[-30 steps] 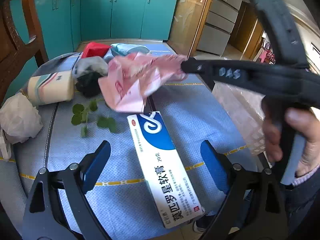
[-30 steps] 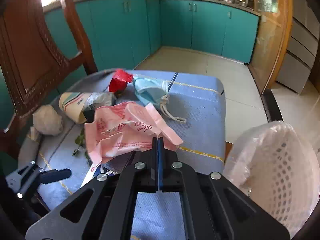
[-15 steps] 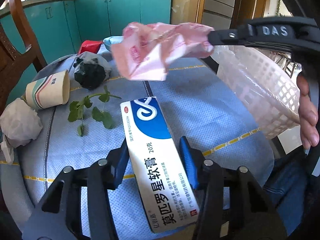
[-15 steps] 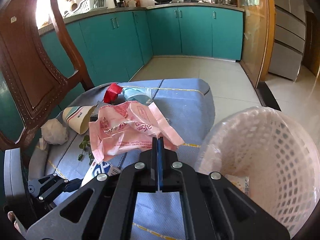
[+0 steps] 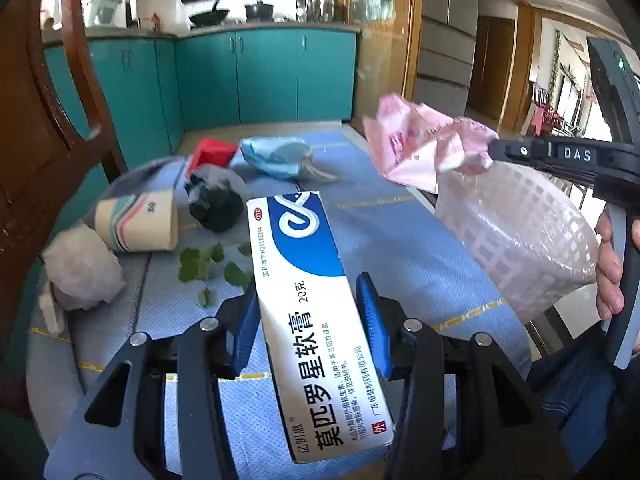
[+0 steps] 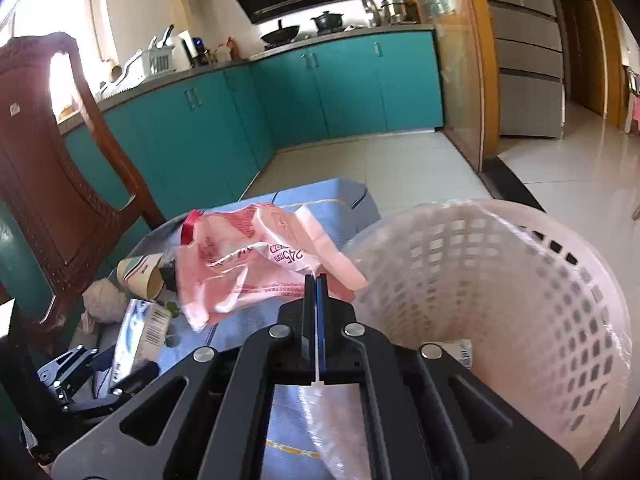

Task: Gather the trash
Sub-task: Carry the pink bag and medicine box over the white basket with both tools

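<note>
While the pink wrapper [image 6: 256, 264] hangs pinched in the closed right tool [image 6: 315, 280] at the near rim of the basket [image 6: 520, 264], the left tool [image 5: 308, 312] clamps the ointment box [image 5: 312, 304] above the counter [image 5: 400, 232]. Next, I judge: move the wrapper over the basket's opening, release.

We find the ointment box [image 5: 316, 320] to be smooth printed cardboard with a slight sheen. We note the pink wrapper [image 6: 256, 268] as thin, crinkled glossy plastic film. The basket [image 6: 520, 280] is matt perforated plastic, lined with a clear shiny bag. The counter [image 5: 400, 240] carries a blue woven cloth, matt and finely textured. The paper cup [image 5: 136, 222] looks matt. The chair [image 6: 52, 184] is polished carved wood.
</note>
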A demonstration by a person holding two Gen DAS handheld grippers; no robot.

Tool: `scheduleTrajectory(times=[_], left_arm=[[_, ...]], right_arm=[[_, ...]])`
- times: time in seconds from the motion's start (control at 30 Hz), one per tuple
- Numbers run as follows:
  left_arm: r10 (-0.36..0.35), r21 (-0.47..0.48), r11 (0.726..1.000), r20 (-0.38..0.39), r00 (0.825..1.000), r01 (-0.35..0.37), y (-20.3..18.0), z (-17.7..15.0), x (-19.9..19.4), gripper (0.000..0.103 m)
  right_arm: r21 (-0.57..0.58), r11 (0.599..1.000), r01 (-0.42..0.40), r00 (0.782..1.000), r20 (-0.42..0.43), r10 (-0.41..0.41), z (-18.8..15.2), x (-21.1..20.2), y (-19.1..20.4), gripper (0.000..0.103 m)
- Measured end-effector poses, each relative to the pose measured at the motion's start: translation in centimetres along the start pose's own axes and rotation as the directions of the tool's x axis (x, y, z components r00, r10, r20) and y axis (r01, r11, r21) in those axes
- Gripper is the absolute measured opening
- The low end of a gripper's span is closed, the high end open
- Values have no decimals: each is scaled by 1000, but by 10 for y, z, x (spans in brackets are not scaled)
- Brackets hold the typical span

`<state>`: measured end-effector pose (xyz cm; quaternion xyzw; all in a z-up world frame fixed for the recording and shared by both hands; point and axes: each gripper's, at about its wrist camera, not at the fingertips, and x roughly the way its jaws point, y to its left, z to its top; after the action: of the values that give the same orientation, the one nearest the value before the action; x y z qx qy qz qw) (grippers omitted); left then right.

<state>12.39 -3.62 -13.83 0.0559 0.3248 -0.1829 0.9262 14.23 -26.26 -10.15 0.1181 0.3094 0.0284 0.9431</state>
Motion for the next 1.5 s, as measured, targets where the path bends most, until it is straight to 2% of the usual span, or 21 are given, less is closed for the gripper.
scheduleTrajectory(times=[0.23, 0.3, 0.43, 0.6, 0.77, 0.9, 1.0, 1.1, 1.2, 1.27, 1.43, 1.5], left_arm=[[27, -15, 1000, 61, 998, -26, -3, 5, -15, 48], [64, -28, 998, 81, 995, -62, -4, 13, -24, 48], [57, -46, 998, 118, 991, -52, -8, 27, -42, 48], [8, -72, 997, 134, 991, 2, -18, 35, -54, 48], [-44, -87, 995, 124, 991, 55, -31, 42, -49, 48], [-106, -84, 990, 132, 986, 118, -45, 56, -45, 48], [-169, -76, 981, 137, 976, 180, -61, 71, -38, 48], [-231, -61, 969, 125, 965, 240, -84, 83, -26, 48], [-289, -41, 955, 90, 953, 293, -113, 91, -7, 48], [-320, -28, 946, 58, 946, 321, -132, 91, 5, 48], [-346, 25, 937, -44, 937, 348, -174, 88, 38, 48], [-348, 34, 936, -84, 934, 351, -183, 87, 48, 54]], right_arm=[[25, 1000, -11, 999, 41, 10, 1, -13, -9, 2], [27, 999, -17, 999, 48, 16, 1, -15, -8, 1], [21, 1000, -22, 997, 81, 20, 3, -22, -8, 1], [27, 1000, -17, 994, 111, 14, 2, -34, -17, 1], [57, 998, 4, 989, 149, -13, 1, -48, -34, 2], [98, 994, 47, 980, 187, -65, -1, -65, -57, 1], [142, 987, 74, 979, 178, -99, -5, -71, -77, 1], [186, 976, 109, 977, 160, -140, -11, -75, -95, 2], [195, 962, 193, 964, 144, -222, -17, -77, -105, 2], [212, 956, 201, 964, 128, -231, -19, -77, -112, 2], [258, 927, 273, 948, 88, -304, -25, -76, -127, 2], [261, 925, 278, 949, 75, -306, -26, -74, -128, 2]])
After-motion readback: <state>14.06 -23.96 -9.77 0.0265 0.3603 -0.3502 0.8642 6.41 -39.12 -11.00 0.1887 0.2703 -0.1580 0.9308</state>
